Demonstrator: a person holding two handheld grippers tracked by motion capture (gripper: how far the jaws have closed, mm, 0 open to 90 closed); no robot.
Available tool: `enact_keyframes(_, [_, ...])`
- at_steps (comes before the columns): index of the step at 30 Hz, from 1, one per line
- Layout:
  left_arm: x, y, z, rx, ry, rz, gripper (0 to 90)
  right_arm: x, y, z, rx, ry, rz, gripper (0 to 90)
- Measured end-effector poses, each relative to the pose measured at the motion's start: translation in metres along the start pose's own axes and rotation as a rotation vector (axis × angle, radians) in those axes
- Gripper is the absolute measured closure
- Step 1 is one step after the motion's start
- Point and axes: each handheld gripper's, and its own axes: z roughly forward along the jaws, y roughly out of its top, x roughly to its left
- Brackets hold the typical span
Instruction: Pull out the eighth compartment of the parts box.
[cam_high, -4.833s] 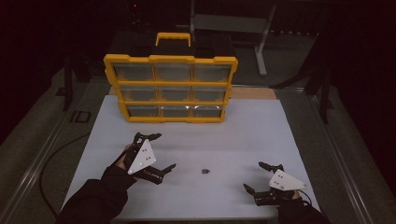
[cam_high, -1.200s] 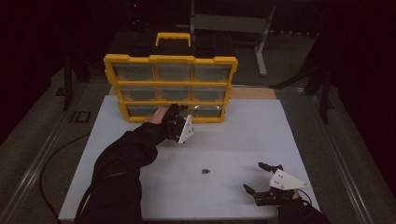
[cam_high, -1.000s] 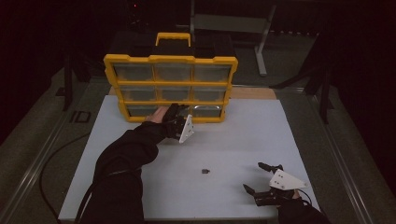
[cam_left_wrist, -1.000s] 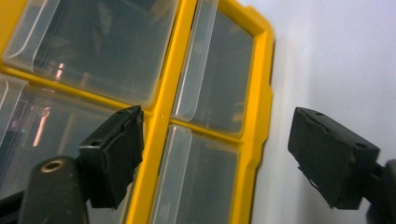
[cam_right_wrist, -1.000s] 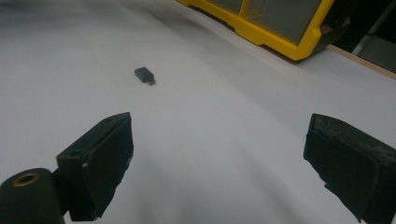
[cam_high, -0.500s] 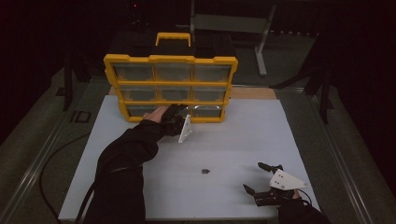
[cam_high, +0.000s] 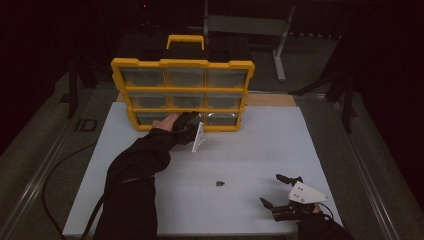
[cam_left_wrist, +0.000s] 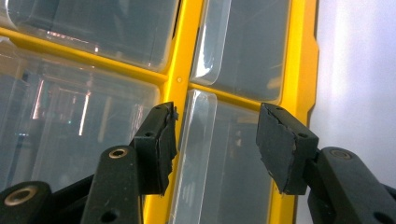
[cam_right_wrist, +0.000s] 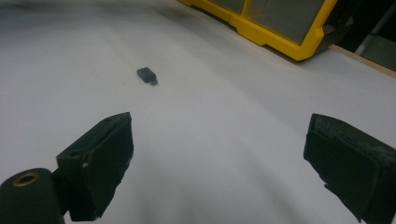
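A yellow organizer (cam_high: 182, 64) with clear drawers stands upright at the back of the white table (cam_high: 260, 145). My left gripper (cam_high: 191, 121) is up against the middle drawer of its bottom row. In the left gripper view the jaws (cam_left_wrist: 215, 123) have just been closing around that drawer's clear pull tab (cam_left_wrist: 196, 154). The tab stands between the pads, close to one and apart from the other, so the gripper is open. My right gripper (cam_high: 270, 189) rests wide open near the table's front right, nothing between its fingers (cam_right_wrist: 219, 140). A small black adapter (cam_high: 219, 183) (cam_right_wrist: 147, 75) lies on the table ahead of it.
A cable (cam_high: 60, 170) trails off the table's left side. Dark floor and a metal stand (cam_high: 280, 45) lie behind the organizer. A wooden strip (cam_high: 270, 99) edges the table's back right.
The left hand has gone from the table's near left up to the organizer's bottom row. Within the last second it rolled, so its grey plate shows edge-on. The right gripper has stayed put.
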Motion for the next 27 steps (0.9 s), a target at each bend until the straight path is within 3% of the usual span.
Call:
enact_keyframes(8, [-0.0017,-0.0009,0.0047,0.019,0.019,0.007,53.1,0.0,0.0001,-0.0003,-0.003,-0.001,-0.001,8.3])
enact_keyframes(11, [-0.0025,-0.0017,0.0061,0.018,0.014,-0.018,53.9,0.0,0.0,-0.0002,-0.002,0.0,0.0,8.3])
enact_keyframes(19, [-0.0049,-0.0021,0.0066,0.019,0.038,0.019,56.8,0.0002,0.0002,0.0,-0.001,0.0,-0.002,8.3])
enact_keyframes(22, [-0.0054,-0.0023,0.0066,0.019,0.037,0.01,55.8,0.0,0.0001,-0.0001,-0.002,0.0,-0.001,8.3])
enact_keyframes(27, [-0.007,-0.0007,0.0071,0.038,0.045,0.031,55.5,0.0001,0.0001,0.0001,0.002,0.0,-0.005,8.3])
